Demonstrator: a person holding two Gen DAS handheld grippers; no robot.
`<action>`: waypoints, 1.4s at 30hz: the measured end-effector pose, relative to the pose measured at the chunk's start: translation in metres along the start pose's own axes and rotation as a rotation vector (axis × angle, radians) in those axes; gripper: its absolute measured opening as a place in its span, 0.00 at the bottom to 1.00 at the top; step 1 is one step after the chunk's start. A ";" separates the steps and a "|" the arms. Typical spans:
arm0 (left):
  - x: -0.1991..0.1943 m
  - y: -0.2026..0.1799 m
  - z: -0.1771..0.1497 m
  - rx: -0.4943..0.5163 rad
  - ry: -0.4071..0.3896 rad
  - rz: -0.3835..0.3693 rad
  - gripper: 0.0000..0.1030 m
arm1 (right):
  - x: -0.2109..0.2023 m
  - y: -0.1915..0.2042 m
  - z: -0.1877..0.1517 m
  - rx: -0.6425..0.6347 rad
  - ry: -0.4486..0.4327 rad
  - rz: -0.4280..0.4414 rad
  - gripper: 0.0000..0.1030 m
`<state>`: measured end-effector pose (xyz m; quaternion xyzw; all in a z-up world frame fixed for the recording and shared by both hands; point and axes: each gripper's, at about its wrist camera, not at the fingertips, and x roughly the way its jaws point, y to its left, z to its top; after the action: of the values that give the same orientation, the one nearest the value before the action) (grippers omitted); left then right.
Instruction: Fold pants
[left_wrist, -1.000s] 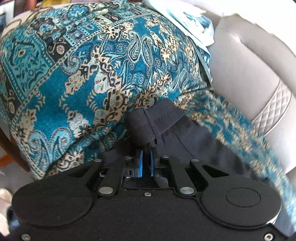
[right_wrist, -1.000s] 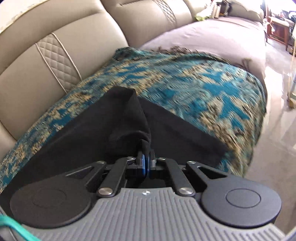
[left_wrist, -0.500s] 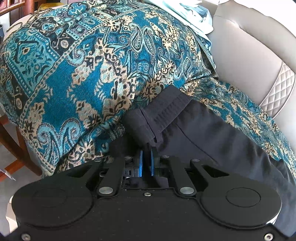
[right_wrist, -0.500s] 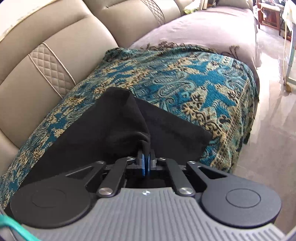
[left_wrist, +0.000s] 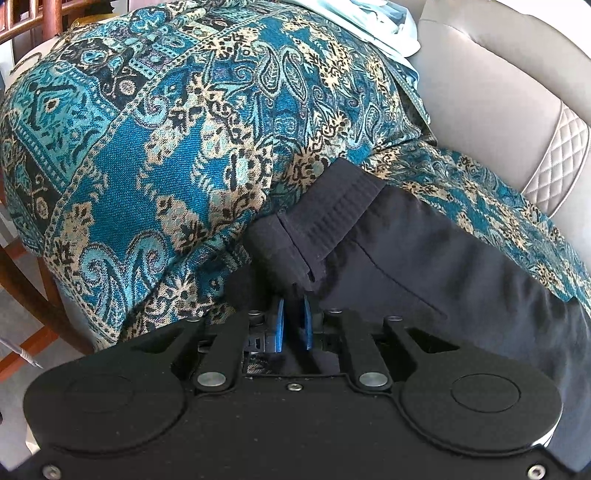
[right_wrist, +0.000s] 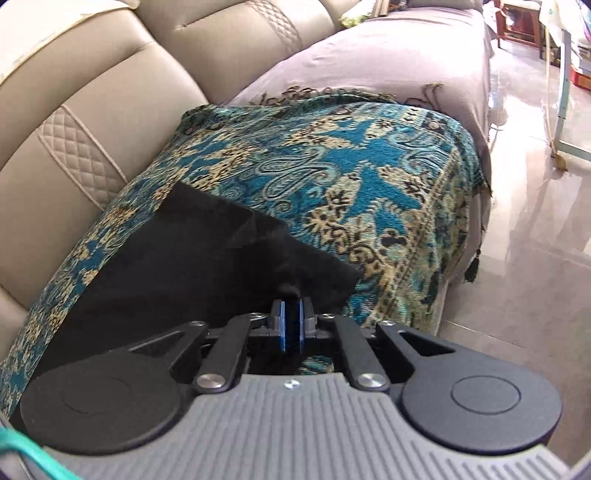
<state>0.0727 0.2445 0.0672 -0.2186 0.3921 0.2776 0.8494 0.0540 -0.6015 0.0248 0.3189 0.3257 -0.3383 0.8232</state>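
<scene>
Black pants (left_wrist: 424, 251) lie on a teal paisley throw (left_wrist: 166, 147) over a sofa seat. In the left wrist view the ribbed waistband (left_wrist: 332, 210) folds toward my left gripper (left_wrist: 294, 306), whose blue pads still pinch a tuft of it as the jaws are opening. In the right wrist view the leg end of the pants (right_wrist: 177, 266) spreads flat across the throw (right_wrist: 351, 166). A small peak of cloth runs into my right gripper (right_wrist: 291, 310) and sits between its pads, and these jaws are opening too.
Beige leather sofa backs (right_wrist: 110, 74) rise behind the seat. A mauve cover (right_wrist: 388, 55) stretches further along, with glossy floor (right_wrist: 517, 258) to its right. A pale blue garment (left_wrist: 369, 18) lies on the armrest, and a wooden chair leg (left_wrist: 22, 269) stands at the left.
The fold of pants leg raised at the right gripper has sunk flat onto the throw. The gap between both pairs of pads has widened slightly. The right view has shifted along the sofa.
</scene>
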 end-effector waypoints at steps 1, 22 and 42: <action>0.000 0.001 0.000 -0.001 0.001 0.001 0.11 | -0.001 -0.001 0.000 0.006 -0.011 -0.015 0.10; -0.072 -0.055 -0.016 0.126 -0.224 -0.120 0.81 | -0.053 0.155 -0.062 -0.436 -0.129 0.360 0.69; -0.046 -0.163 -0.149 0.463 -0.139 -0.218 0.85 | -0.098 0.281 -0.288 -1.019 -0.046 0.569 0.81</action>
<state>0.0716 0.0201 0.0398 -0.0396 0.3603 0.1017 0.9264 0.1220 -0.1934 0.0160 -0.0500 0.3308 0.0887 0.9382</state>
